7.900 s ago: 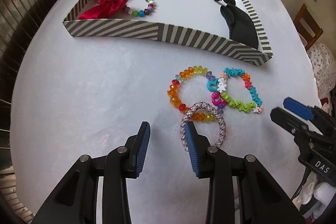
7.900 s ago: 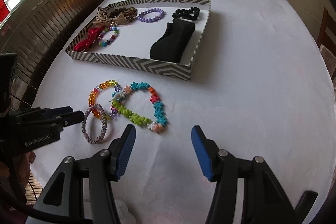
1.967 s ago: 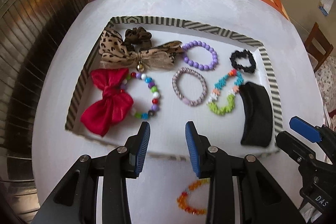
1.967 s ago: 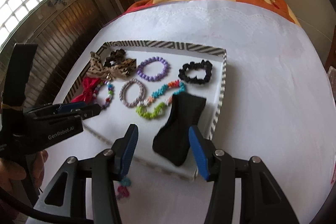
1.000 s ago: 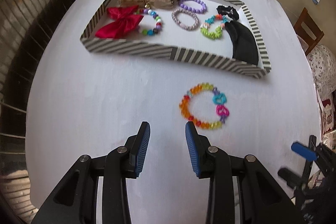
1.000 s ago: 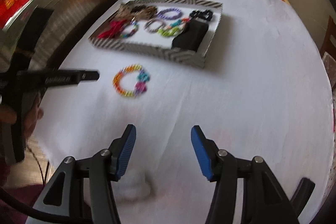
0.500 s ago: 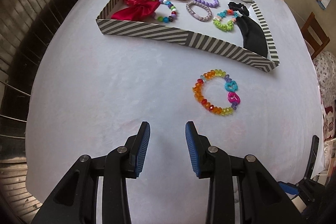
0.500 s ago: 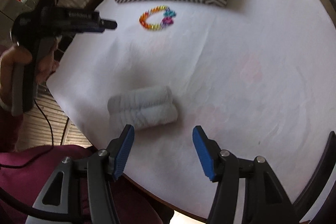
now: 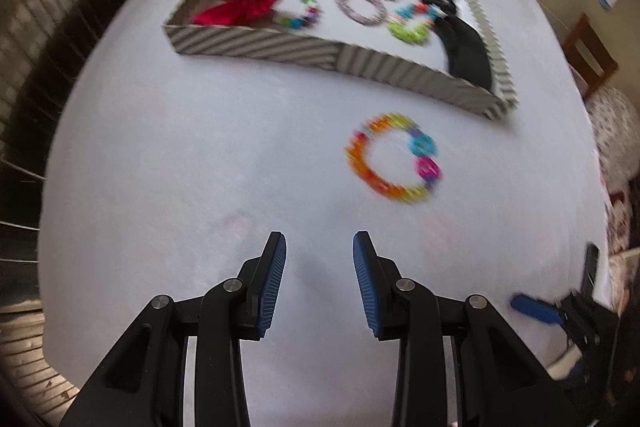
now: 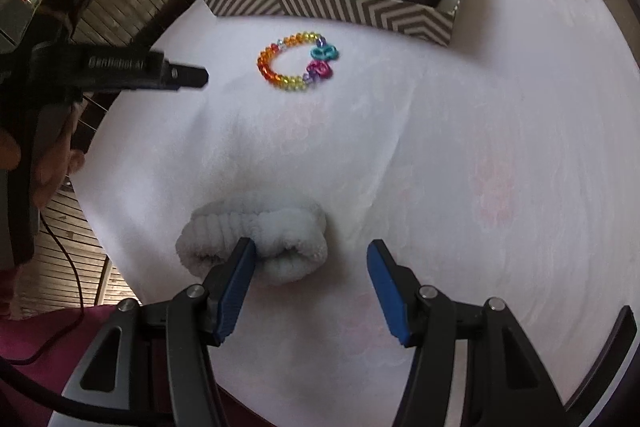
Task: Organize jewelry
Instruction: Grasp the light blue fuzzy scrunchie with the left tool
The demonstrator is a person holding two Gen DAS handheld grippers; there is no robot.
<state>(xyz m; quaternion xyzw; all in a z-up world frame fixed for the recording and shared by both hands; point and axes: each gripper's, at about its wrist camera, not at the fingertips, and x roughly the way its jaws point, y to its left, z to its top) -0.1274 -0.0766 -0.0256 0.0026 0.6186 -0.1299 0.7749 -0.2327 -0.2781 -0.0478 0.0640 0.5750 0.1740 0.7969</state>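
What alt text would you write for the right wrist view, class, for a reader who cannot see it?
The open right tool hovers over a white fluffy headband on a white table. Beyond lie a rainbow bead bracelet and a striped tray of accessories; the left tool enters from the left.

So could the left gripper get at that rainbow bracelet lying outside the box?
Probably yes. The bracelet lies flat on bare tablecloth, ahead and slightly right of the open left gripper, with nothing between them. The box sits farther back, and the right gripper is off by the white band.
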